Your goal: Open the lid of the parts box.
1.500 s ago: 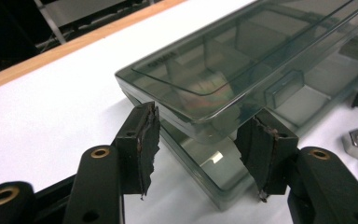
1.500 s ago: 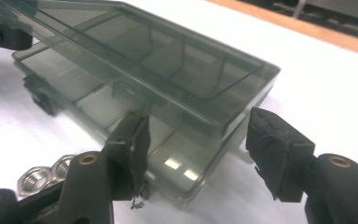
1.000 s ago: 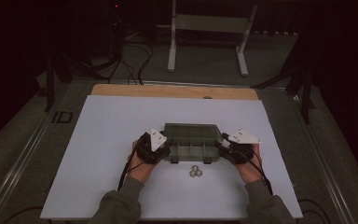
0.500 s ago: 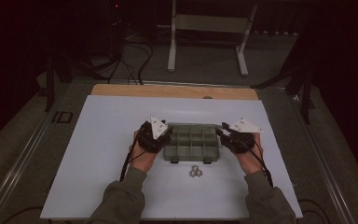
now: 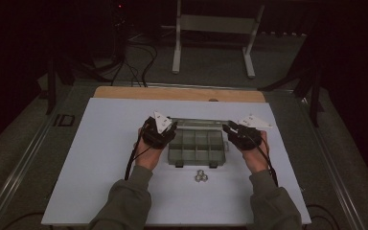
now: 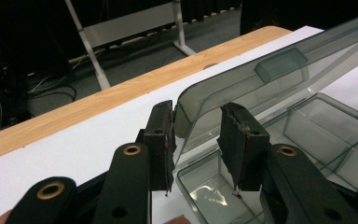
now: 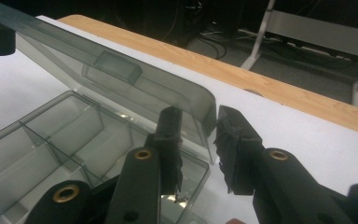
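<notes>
both grippers [image 5: 172, 128] [image 5: 226, 128] closing, lid [image 5: 199, 122] raised since

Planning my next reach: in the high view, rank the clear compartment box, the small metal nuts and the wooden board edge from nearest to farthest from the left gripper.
1. Clear plastic compartment box: right beside the left gripper.
2. Small metal nuts: in front of the box, toward the person.
3. Light wooden board edge: along the table's far side.

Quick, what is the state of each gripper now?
Left gripper: jaws have just been closing around the lid corner; grip cannot be told.
Right gripper: the same.
</notes>
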Available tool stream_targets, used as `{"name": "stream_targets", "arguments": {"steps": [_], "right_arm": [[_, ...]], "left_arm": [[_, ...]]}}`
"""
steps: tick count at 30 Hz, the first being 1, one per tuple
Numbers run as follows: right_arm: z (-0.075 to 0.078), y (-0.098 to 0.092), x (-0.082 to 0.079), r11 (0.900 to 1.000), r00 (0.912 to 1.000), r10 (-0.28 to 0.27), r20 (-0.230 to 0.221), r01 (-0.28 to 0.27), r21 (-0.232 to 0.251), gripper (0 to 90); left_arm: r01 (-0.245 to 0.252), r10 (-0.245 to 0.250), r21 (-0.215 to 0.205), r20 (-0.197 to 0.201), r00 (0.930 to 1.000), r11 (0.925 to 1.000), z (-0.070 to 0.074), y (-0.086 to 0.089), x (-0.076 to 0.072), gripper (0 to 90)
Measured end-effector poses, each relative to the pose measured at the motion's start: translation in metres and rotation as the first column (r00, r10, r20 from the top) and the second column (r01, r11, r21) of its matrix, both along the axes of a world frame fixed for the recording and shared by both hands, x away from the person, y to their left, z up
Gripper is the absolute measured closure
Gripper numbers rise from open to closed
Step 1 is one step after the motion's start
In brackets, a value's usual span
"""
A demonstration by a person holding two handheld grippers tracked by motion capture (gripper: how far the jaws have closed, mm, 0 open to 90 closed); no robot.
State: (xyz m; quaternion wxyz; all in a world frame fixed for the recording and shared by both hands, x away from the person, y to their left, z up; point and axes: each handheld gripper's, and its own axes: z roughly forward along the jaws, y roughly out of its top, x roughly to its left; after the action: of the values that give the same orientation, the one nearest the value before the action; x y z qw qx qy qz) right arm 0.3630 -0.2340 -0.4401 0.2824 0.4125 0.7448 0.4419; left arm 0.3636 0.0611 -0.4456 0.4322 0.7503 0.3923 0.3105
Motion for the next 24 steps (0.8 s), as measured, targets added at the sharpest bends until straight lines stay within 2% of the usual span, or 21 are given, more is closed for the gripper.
{"name": "stream_targets", "arguments": {"steps": [4,16,24], "right_arm": [[0.006,0.002,0.003,1.0,1.0,0.0,0.0,0.0,-0.025,70.6],[0.005,0.002,0.019,1.0,0.9993,-0.027,-0.025,0.026,-0.004,71.5],[-0.003,0.003,0.03,0.999,0.9975,-0.05,-0.05,0.051,0.008,73.7]], "left_arm": [[-0.007,0.007,-0.014,-0.008,0.9999,0.9999,0.0,0.001,0.002,67.7],[-0.028,0.028,-0.019,-0.018,0.9994,0.9994,-0.001,0.0,0.012,70.7],[-0.065,0.064,-0.024,-0.05,0.9967,0.9976,-0.01,-0.002,0.025,72.4]]}}
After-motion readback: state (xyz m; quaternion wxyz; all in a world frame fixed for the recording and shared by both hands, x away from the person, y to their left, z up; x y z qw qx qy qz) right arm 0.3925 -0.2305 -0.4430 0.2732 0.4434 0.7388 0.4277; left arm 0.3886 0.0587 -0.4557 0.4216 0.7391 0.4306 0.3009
